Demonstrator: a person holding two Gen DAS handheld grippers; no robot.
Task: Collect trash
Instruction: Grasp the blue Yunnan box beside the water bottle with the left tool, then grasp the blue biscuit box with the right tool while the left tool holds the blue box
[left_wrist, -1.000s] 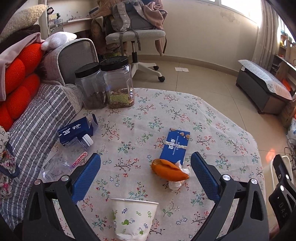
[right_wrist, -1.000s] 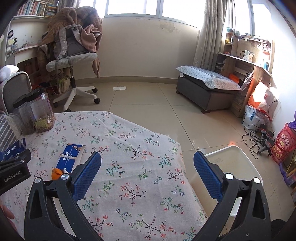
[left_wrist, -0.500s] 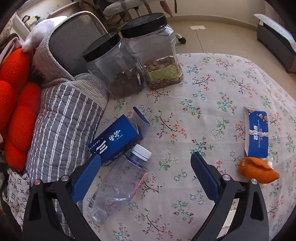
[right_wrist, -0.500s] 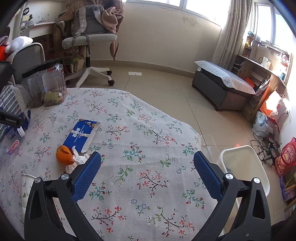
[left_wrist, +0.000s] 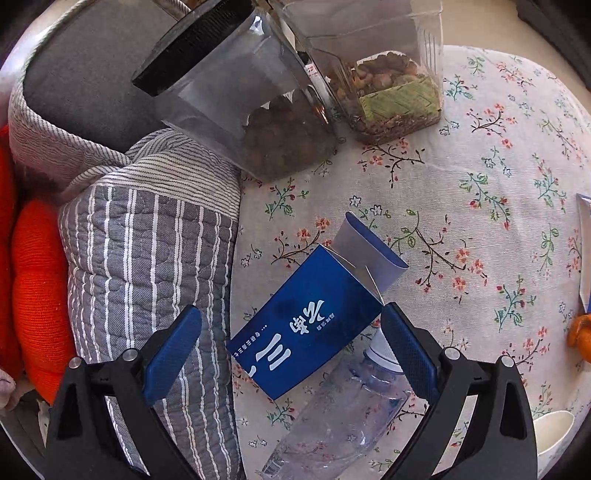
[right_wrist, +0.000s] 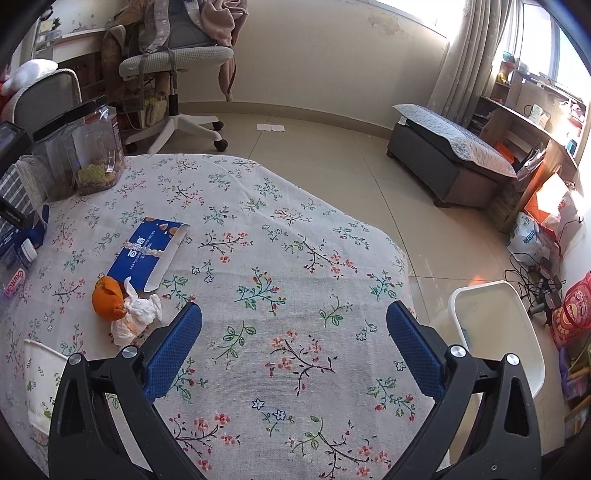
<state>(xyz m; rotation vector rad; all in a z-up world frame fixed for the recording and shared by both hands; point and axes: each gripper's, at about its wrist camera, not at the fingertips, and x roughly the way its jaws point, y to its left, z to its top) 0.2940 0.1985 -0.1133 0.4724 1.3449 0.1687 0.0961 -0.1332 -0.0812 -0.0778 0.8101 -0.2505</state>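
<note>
My left gripper (left_wrist: 291, 343) is open, its jaws either side of a dark blue carton (left_wrist: 306, 328) with an open flap, lying on the floral tablecloth (left_wrist: 461, 229). A crushed clear plastic bottle (left_wrist: 340, 413) with a white cap lies just under the carton. My right gripper (right_wrist: 293, 343) is open and empty above the table (right_wrist: 295, 258). In the right wrist view, a flattened blue box (right_wrist: 147, 251), an orange peel (right_wrist: 109, 299), a crumpled tissue (right_wrist: 136, 314) and a paper cup (right_wrist: 40, 376) lie to the left. A white bin (right_wrist: 495, 332) stands on the floor at the right.
Two clear jars (left_wrist: 258, 96) with black lids stand at the table's far left edge. A grey striped cushion (left_wrist: 147, 258) and orange pillow (left_wrist: 37, 277) press against the table. An office chair (right_wrist: 177, 62), a bench (right_wrist: 450, 155) and bags (right_wrist: 554, 206) stand on the floor.
My left gripper has swung left and dropped close over the blue carton and bottle. My right gripper has tilted down and moved slightly forward over the table.
</note>
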